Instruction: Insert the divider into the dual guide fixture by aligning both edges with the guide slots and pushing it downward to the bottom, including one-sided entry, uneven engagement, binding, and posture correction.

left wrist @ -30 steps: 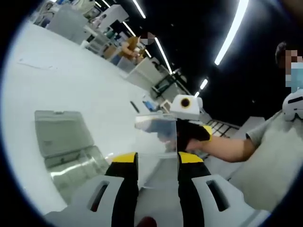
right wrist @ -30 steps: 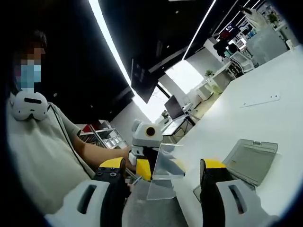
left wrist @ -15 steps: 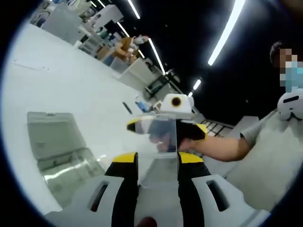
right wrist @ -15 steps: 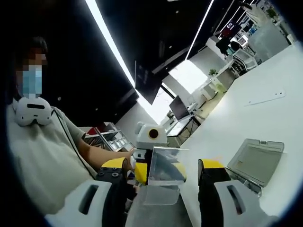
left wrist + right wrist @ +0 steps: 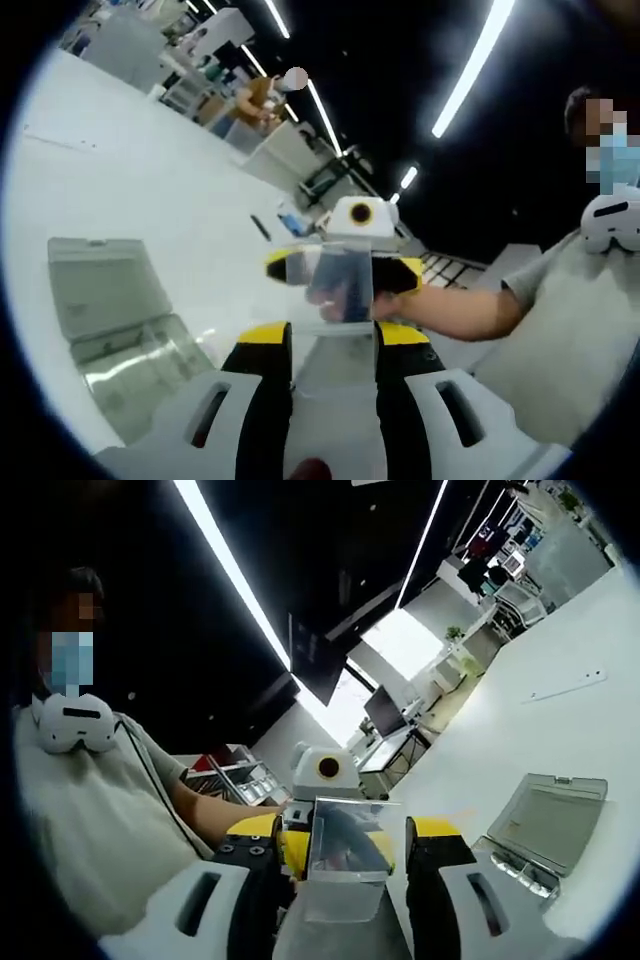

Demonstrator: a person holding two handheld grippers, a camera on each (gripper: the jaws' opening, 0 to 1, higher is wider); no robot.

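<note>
one clear divider [image 5: 340, 290] sits between the two yellow-tipped jaws of the left gripper [image 5: 333, 335]. one clear plastic case [image 5: 125, 325] lies open on one white table [image 5: 150, 190], one lid and one tray to it. two grippers are in sight there, the right gripper [image 5: 345, 270] being the second. one person [image 5: 570, 320] wears one grey shirt. the right gripper view gives the same tally: one divider [image 5: 345, 845], one case [image 5: 545, 830], one person [image 5: 90, 810].
</note>
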